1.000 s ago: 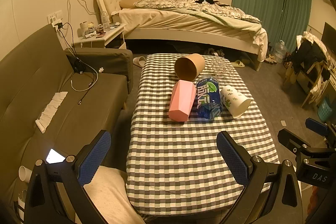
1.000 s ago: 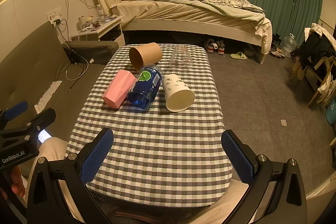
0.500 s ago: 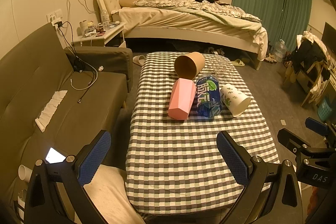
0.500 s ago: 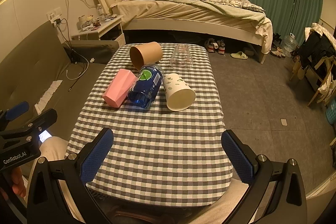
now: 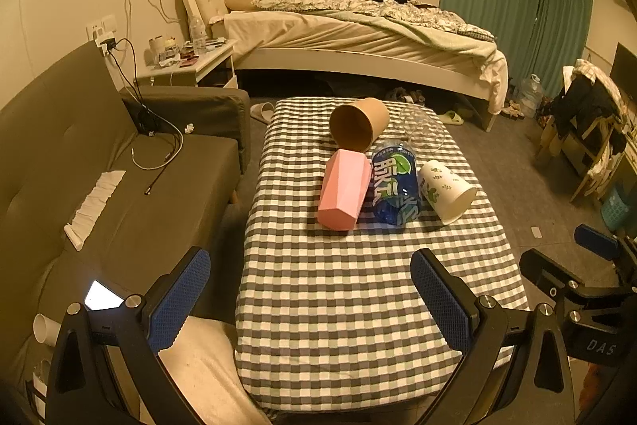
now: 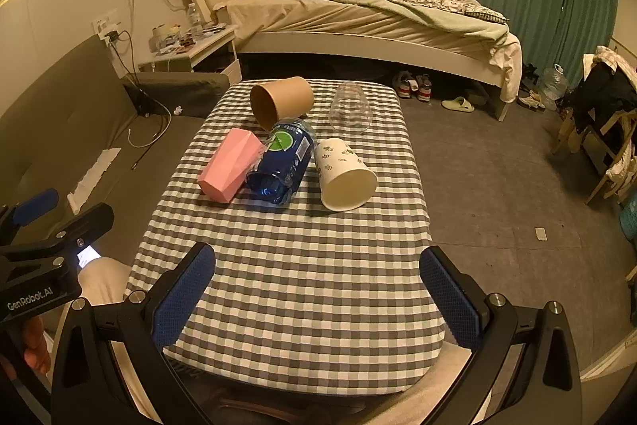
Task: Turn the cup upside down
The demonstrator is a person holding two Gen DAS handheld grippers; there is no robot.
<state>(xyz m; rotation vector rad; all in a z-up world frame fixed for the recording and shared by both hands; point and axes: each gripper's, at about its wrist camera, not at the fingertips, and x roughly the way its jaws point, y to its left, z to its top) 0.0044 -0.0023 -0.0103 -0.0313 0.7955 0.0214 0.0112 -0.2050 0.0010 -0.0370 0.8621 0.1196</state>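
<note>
Both grippers wide open, nothing held. Left gripper (image 5: 310, 297) hanging over the near edge of the table (image 5: 338, 305), right gripper (image 6: 318, 289) likewise, pads well apart from every cup.

Five cups lying on their sides in the far half of the table. Brown cup (image 6: 280, 102) near the far edge, mouth facing this way. Glass cup (image 6: 351, 108) beside it toward the far right corner. Pink cup (image 6: 229, 171), blue cup (image 6: 283, 166) and white cup (image 6: 344, 178) in a row across the middle, pink touching blue, white just beside blue on the right-edge side.

No telling yet which cup goes first. White one looks the easiest pick for the right gripper: clear on its right side, mouth pointing at the near edge. Best bet: come in low, straddle the wall across the middle, close gently since paper probably crushes, lift clear of the blue cup, then roll the wrist until the rim faces down and set it flat on the cloth. Worth watching: round bodies likely to roll if nudged, so approach square, no sideways push.
</note>
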